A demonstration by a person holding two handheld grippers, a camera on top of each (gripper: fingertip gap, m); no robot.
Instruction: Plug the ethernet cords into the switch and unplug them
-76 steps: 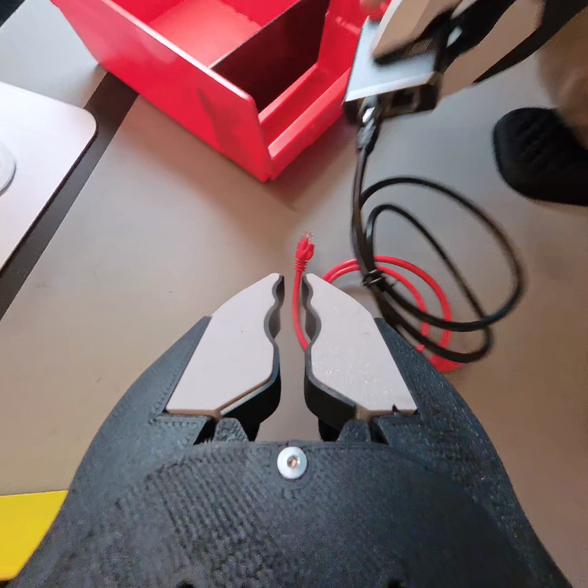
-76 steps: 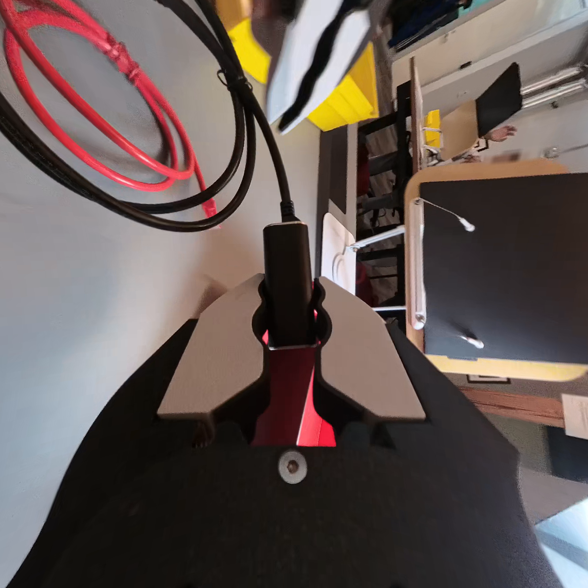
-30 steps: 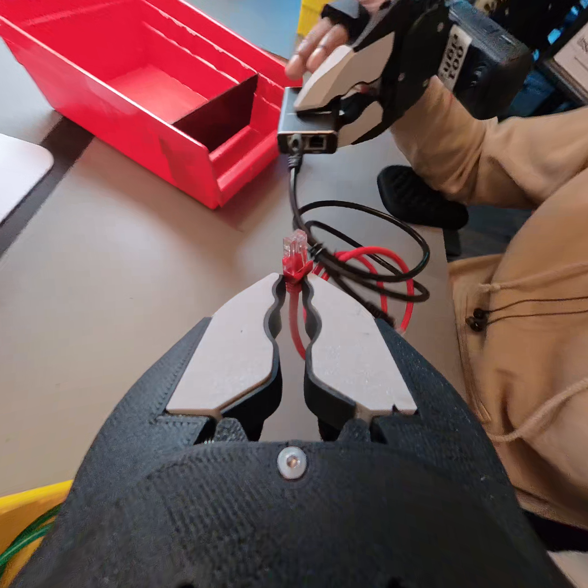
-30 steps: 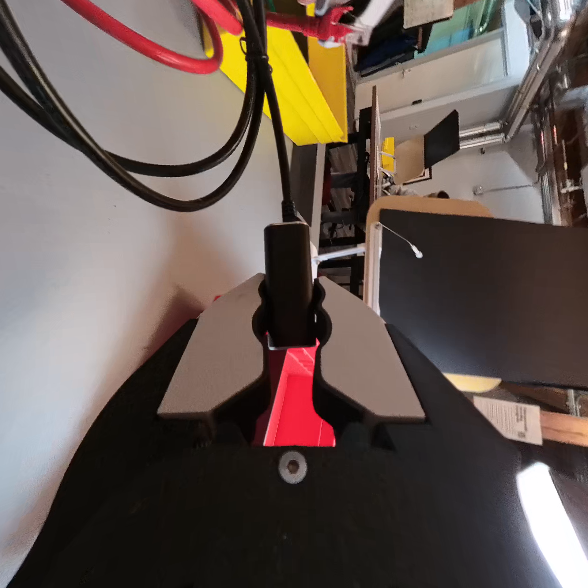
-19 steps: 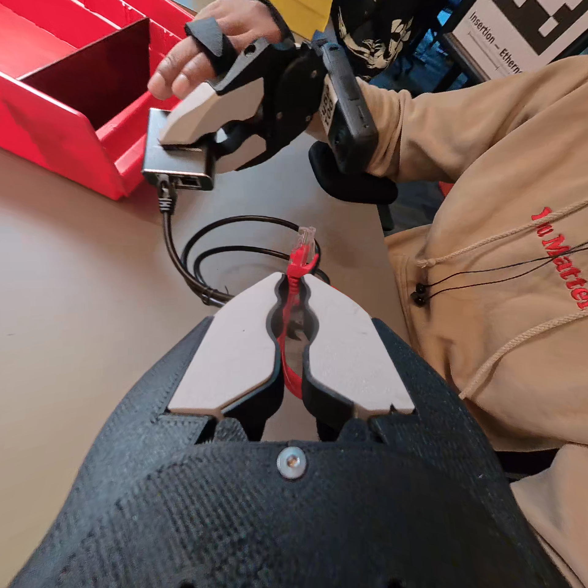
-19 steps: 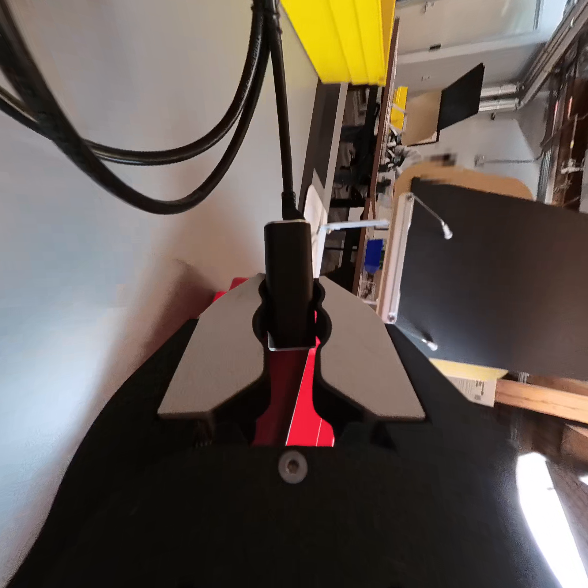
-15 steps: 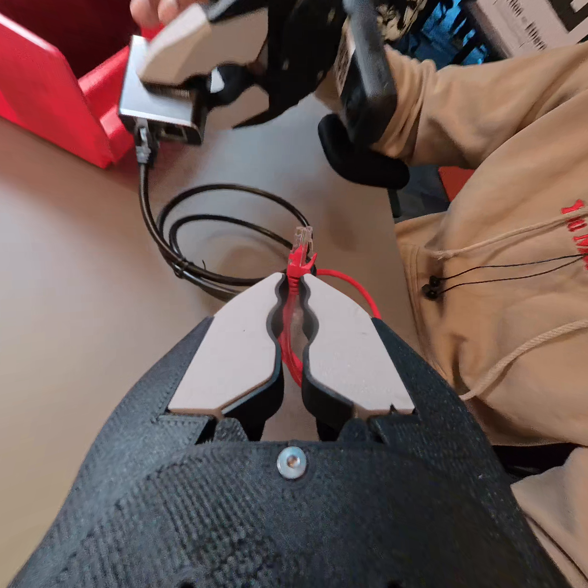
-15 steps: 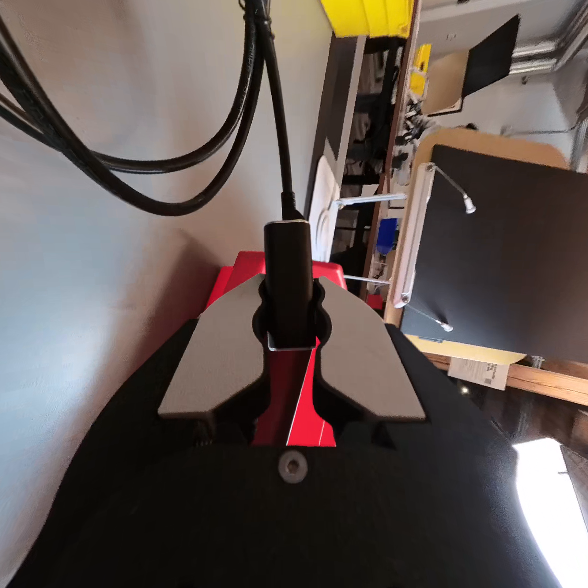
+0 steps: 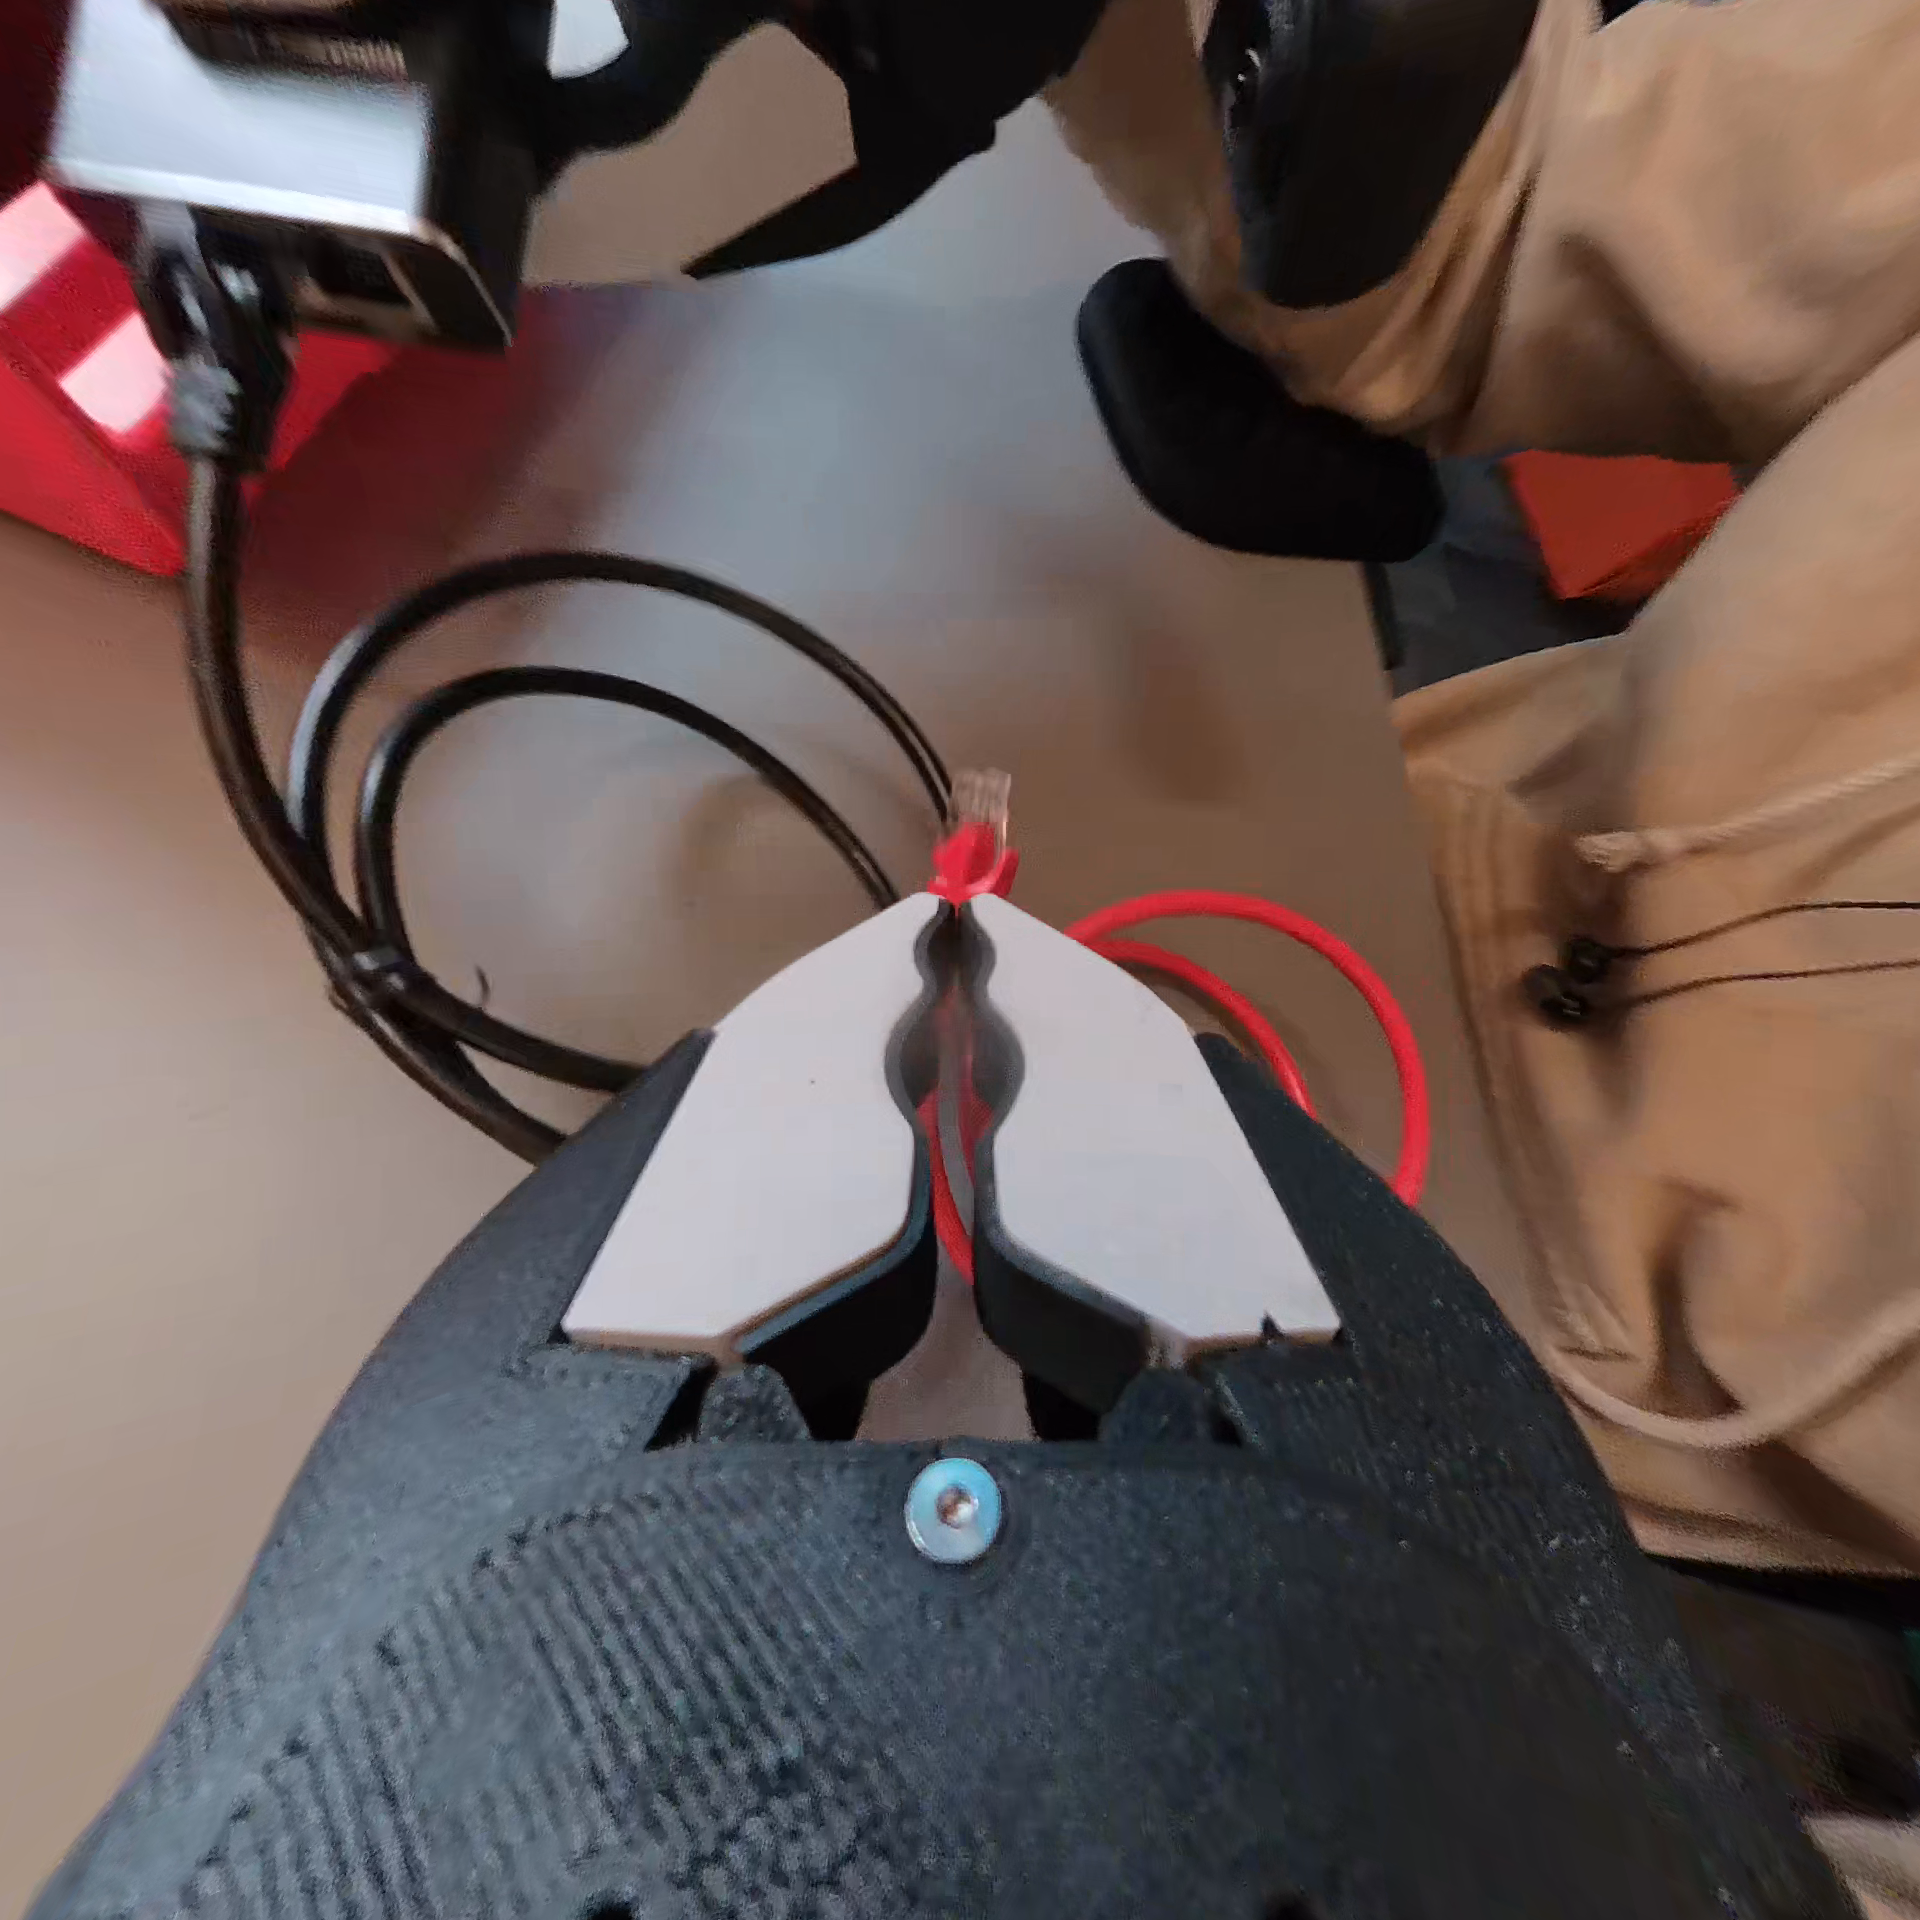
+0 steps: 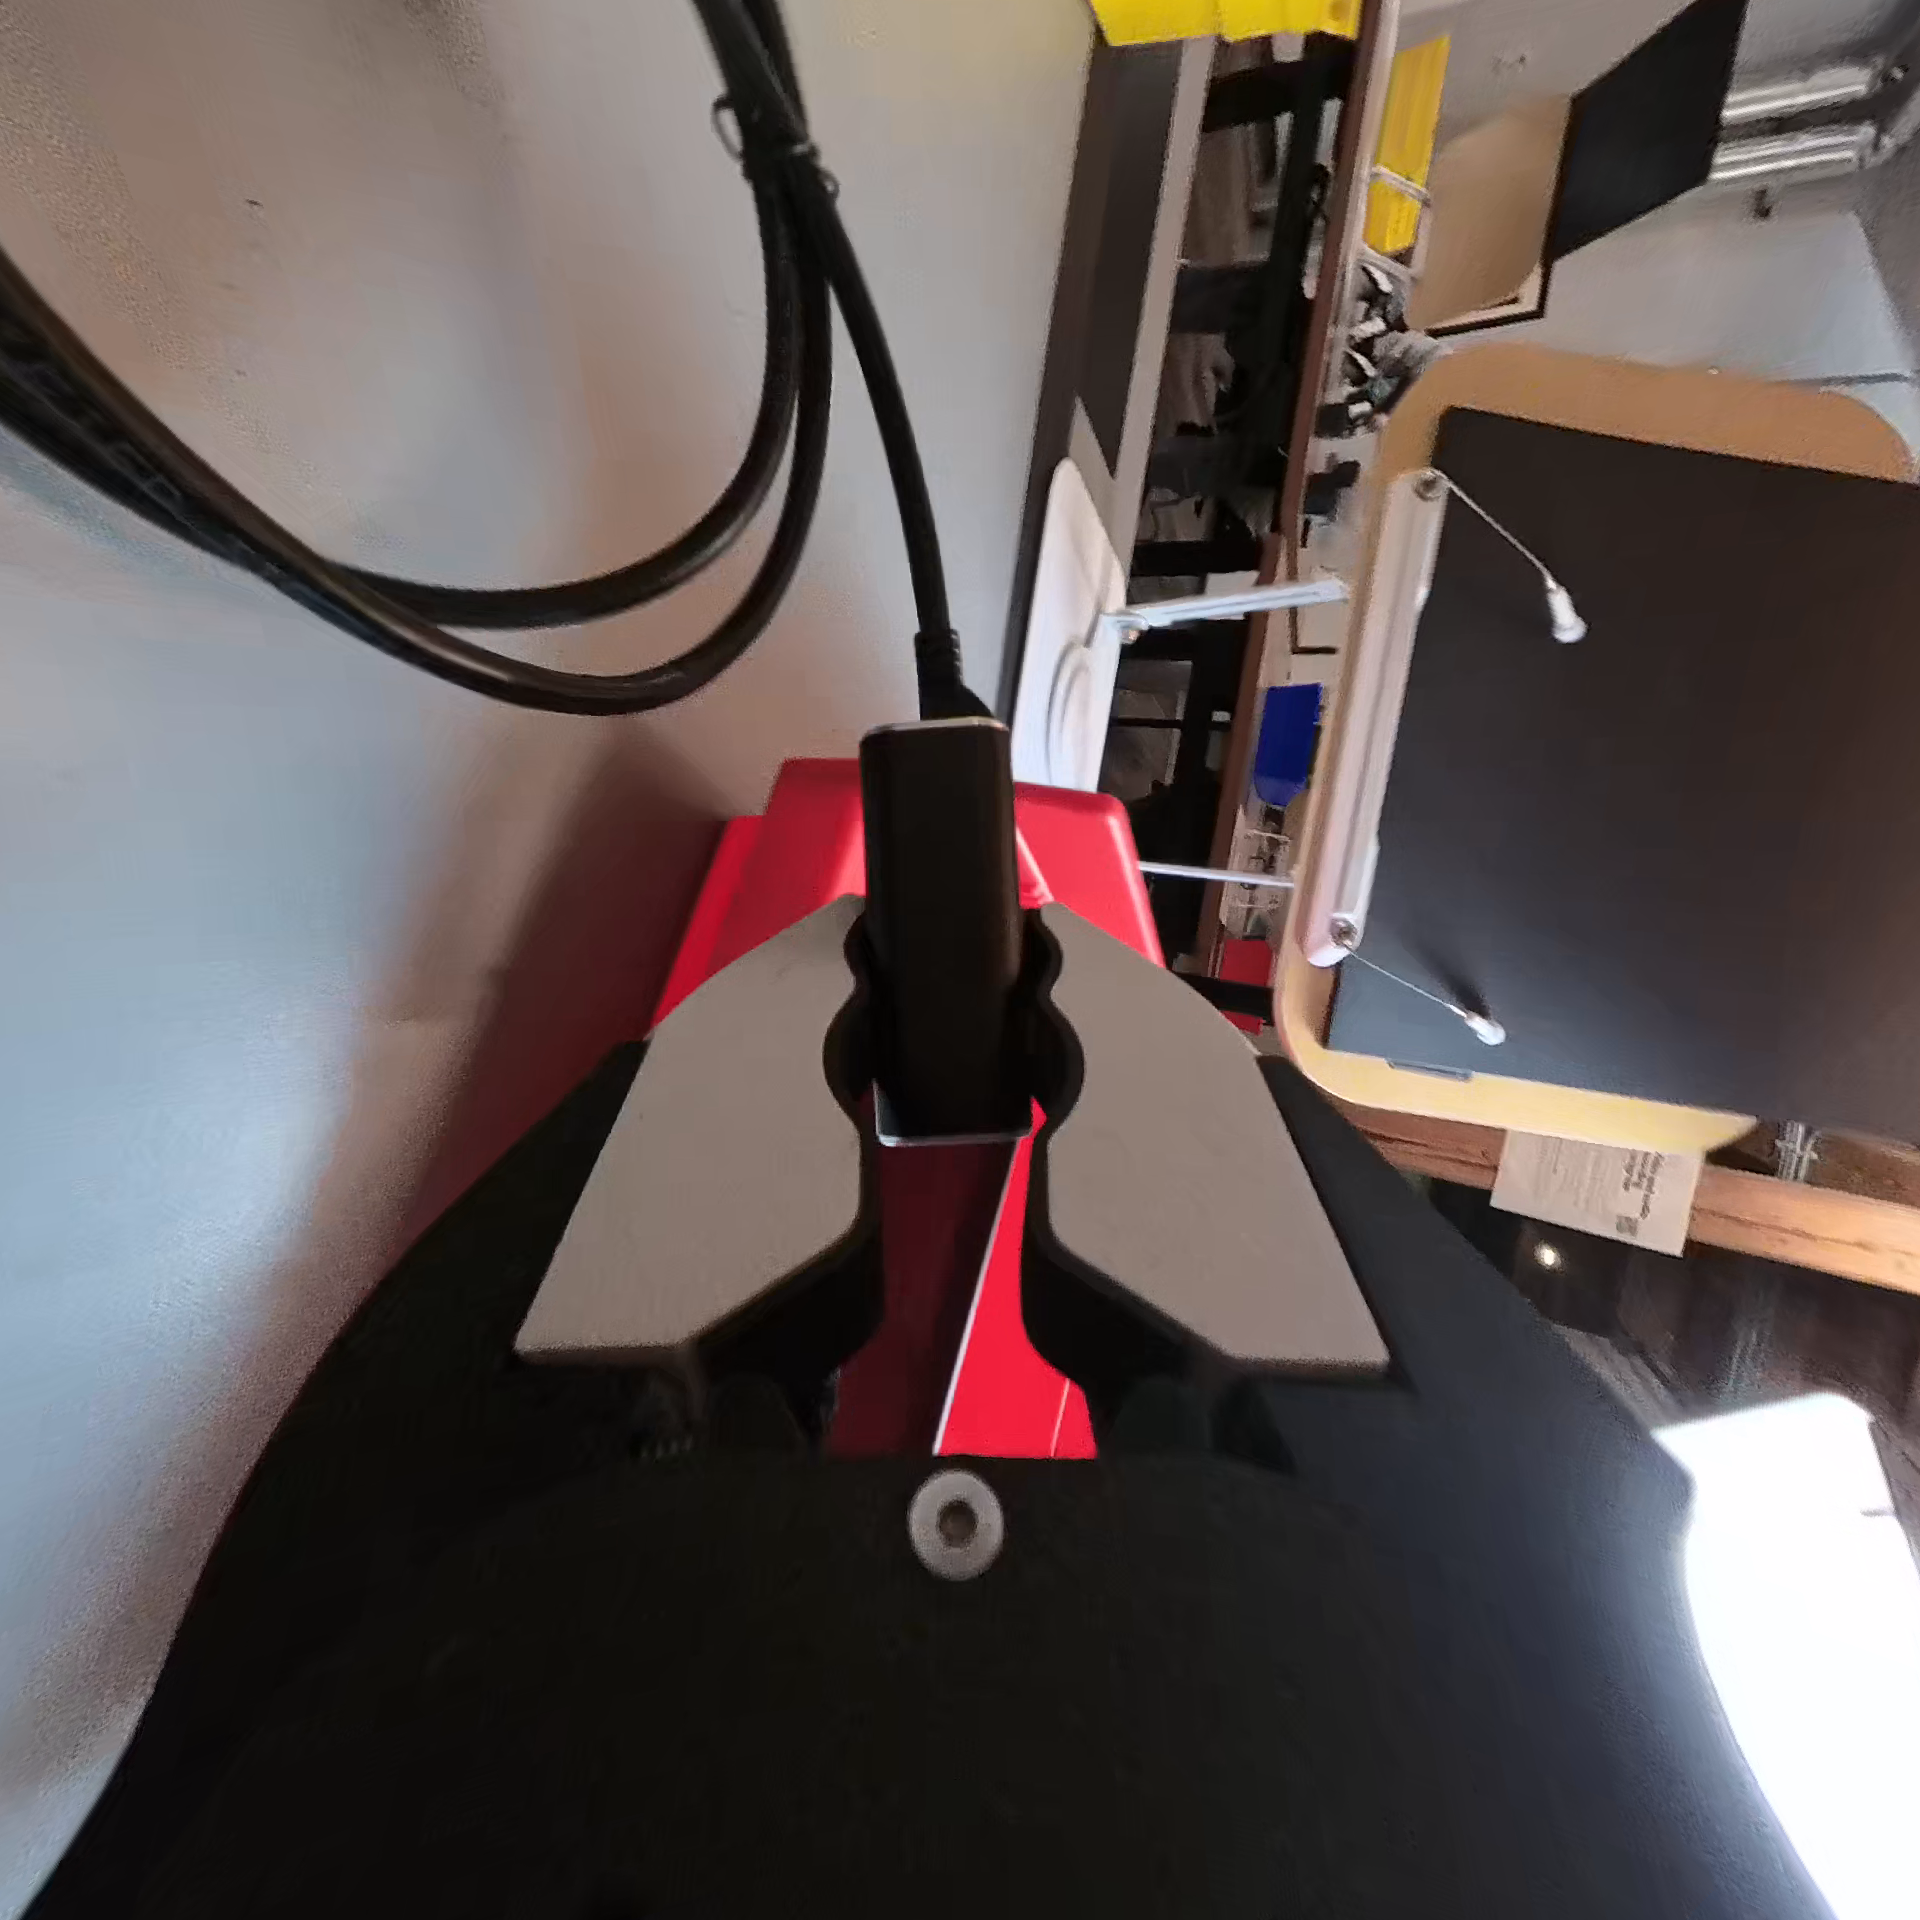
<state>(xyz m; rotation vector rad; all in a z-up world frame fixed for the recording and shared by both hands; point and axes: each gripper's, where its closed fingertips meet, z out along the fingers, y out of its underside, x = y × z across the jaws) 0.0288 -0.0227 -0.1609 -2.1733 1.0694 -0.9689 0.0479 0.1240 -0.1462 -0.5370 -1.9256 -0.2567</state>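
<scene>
In the left wrist view my left gripper (image 9: 958,906) is shut on the red ethernet cord (image 9: 1361,997), just behind its red boot. The clear plug (image 9: 979,805) sticks out past the tips, above the table. The grey switch (image 9: 260,197) hangs at the top left, well beyond the plug, with the right gripper's dark body (image 9: 831,114) behind it. A black cable (image 9: 208,540) is plugged into its front. In the right wrist view my right gripper (image 10: 948,912) is shut on the switch (image 10: 935,831), with the black cable (image 10: 914,488) leaving its far end.
A red bin (image 9: 73,436) stands behind the switch and also shows in the right wrist view (image 10: 1086,862). The black cable's coil (image 9: 582,717) lies on the tan table (image 9: 156,1143). A person's tan hoodie (image 9: 1683,727) and a black armrest (image 9: 1247,426) are at the right. Left tips to right tips: about 15 cm.
My left gripper closed on the red cord, lifted its plug off the table and swung towards the person. The switch, still held by my right gripper, now sits nearer, at the upper left.
</scene>
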